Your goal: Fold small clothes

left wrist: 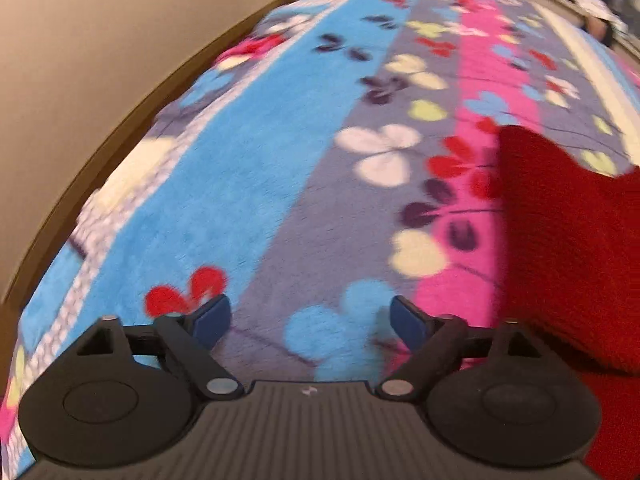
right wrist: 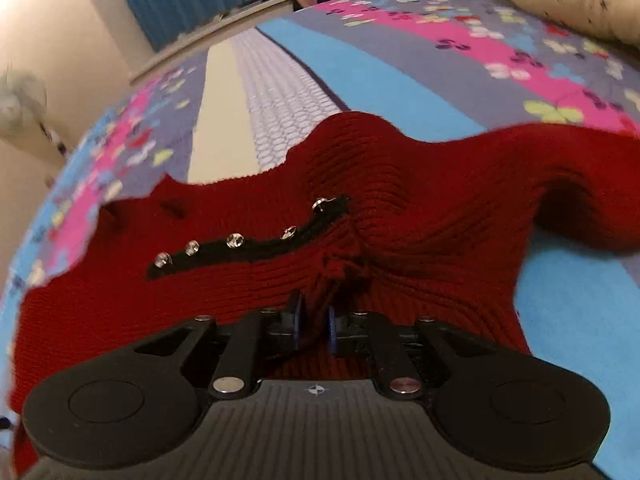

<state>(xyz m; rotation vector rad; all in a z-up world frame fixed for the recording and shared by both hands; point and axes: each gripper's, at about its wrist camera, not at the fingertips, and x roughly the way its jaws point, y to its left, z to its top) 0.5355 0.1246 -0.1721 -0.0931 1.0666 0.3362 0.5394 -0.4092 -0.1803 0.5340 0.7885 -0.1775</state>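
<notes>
Right gripper (right wrist: 314, 326) pinches a bunched fold of the red sweater (right wrist: 400, 220); beside the sweater, left gripper (left wrist: 310, 318) hangs wide, empty, over the blanket (left wrist: 240, 168).

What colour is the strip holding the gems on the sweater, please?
Black strip, on the red sweater; right wrist view.

Left gripper (left wrist: 310, 322) tilts steeply down, jaws wide, nothing between the pads. Right gripper (right wrist: 314, 322) angles down, pads pinching red knit.

Sweater (right wrist: 400, 208) on blanket (right wrist: 380, 76), apparently bunched.
</notes>
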